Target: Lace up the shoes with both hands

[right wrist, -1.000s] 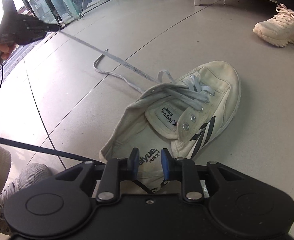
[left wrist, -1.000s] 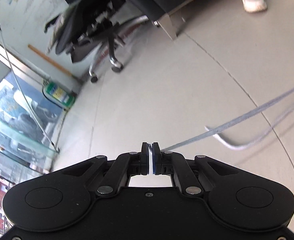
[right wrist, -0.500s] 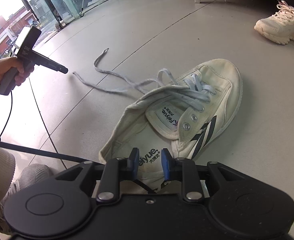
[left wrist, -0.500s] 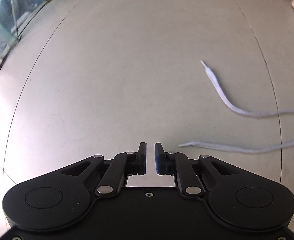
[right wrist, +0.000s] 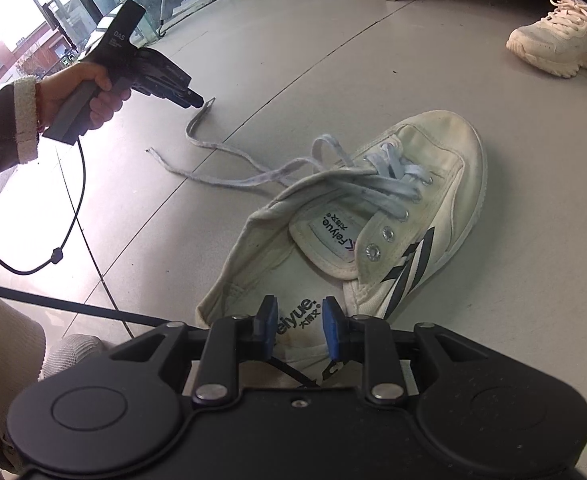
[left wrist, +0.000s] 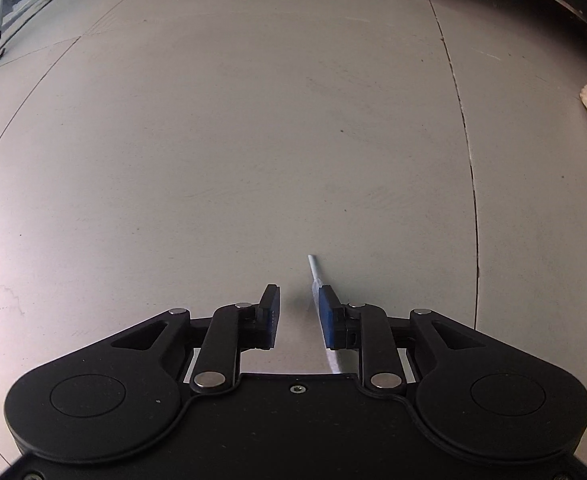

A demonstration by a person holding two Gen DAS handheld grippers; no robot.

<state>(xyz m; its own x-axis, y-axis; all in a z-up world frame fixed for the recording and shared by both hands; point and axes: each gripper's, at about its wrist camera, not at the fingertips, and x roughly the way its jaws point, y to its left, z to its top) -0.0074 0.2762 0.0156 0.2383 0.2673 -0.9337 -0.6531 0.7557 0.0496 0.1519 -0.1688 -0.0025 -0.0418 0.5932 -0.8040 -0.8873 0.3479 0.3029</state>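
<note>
Two claws work over a grey floor (right wrist: 373,80) by glass doors (right wrist: 105,4): the left claw (left wrist: 296,312) is opening, a lace tip (left wrist: 313,266) lying between its jaws; the right claw (right wrist: 296,326) hovers half-open over the white shoe (right wrist: 433,200), a worn sneaker (right wrist: 561,44) beyond

Cream canvas is seen on the shoe (right wrist: 425,184), black stripes slashed along its side, pale, perhaps bluish laces (right wrist: 377,188) threaded across; grey floor (right wrist: 333,60) beneath.
</note>
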